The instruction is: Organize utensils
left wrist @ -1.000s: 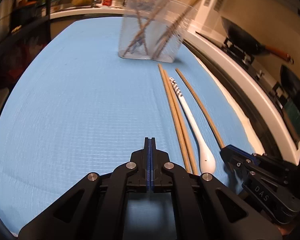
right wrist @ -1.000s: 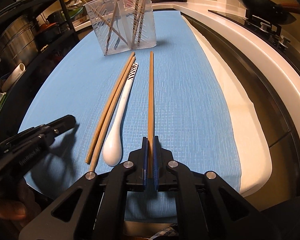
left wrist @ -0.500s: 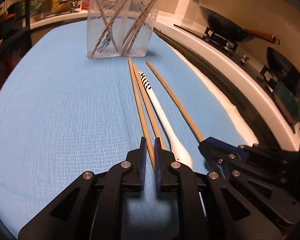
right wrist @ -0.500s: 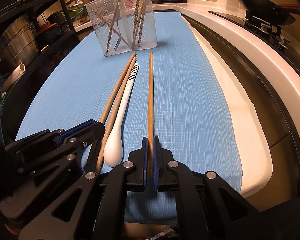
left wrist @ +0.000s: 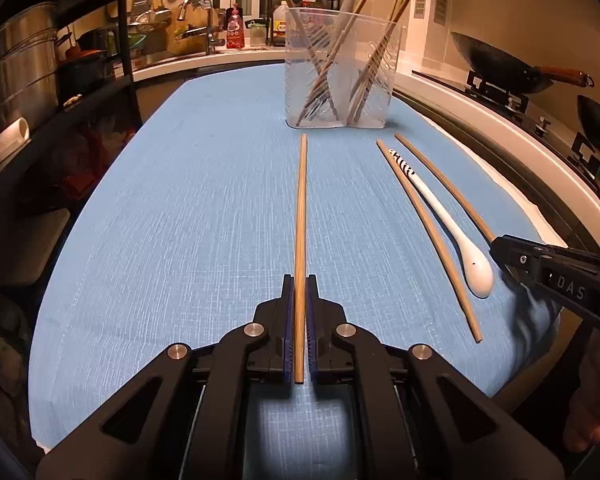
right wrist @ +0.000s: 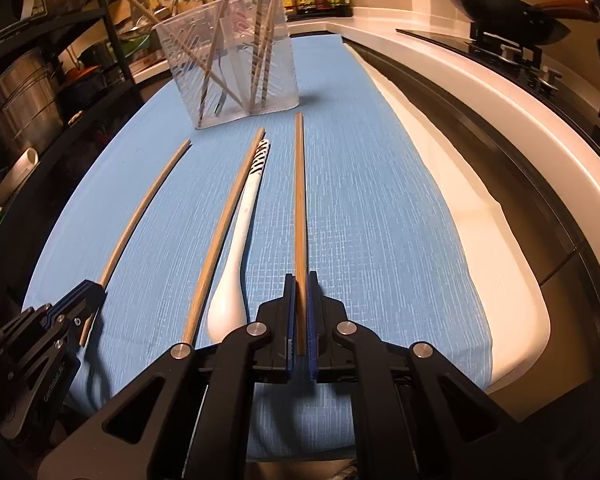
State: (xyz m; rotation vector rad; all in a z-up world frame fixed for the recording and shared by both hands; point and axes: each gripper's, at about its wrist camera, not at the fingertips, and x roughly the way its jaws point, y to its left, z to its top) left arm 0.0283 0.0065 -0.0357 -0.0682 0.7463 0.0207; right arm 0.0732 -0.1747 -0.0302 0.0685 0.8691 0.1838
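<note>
Chopsticks are being held now in both grippers. The left gripper [left wrist: 299,300], whose jaws were only straddling the pair of sticks half a second ago, is now pinching one long thin bamboo chopstick [left wrist: 301,216] between its blue pads and has carried it away to the left of the others. The right gripper [right wrist: 300,300] is keeping its own bamboo chopstick [right wrist: 299,200] clamped as before. I judge that both sticks are ready to be lifted.

Between them, the third bamboo chopstick [left wrist: 424,232] and the white ceramic spoon with striped handle [left wrist: 440,220] are lying on the blue woven cloth [left wrist: 180,220]. Every long axis is running away from the grippers, far tips pointing toward the clear plastic utensil holder [left wrist: 340,72] standing upright beyond, already holding several sticks.
</note>
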